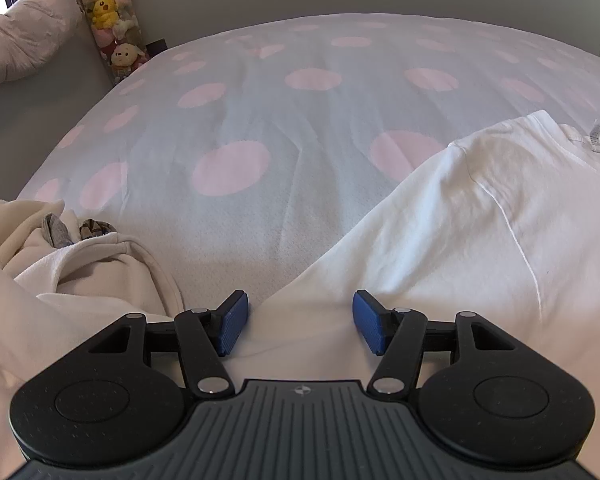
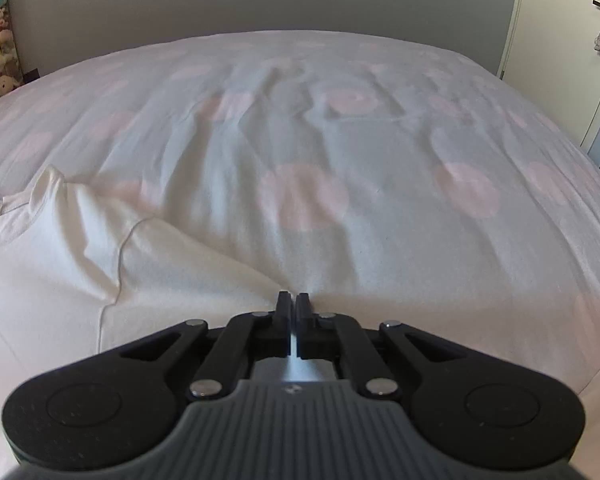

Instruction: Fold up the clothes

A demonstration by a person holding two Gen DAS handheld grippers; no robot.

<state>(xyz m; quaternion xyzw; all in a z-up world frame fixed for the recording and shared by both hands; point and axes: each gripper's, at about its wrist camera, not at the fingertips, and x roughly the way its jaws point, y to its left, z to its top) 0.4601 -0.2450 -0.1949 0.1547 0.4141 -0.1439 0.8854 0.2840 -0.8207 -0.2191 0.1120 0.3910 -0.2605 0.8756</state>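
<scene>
One white T-shirt on polka-dot bed; one cream garment beside. Left tongs spread; right tongs pinching T-shirt's edge.

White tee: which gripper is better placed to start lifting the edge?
Right. The right gripper looks already pinched on the white tee; the left gripper is open over the cloth.

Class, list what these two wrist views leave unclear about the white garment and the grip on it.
- Right wrist view: whether the shut right gripper pinches the white garment or only the sheet; its fingers hide the contact.
- Left wrist view: garment's lower hem, behind the left gripper.
- Both views: garment's full outline, cut by frame edges.
</scene>
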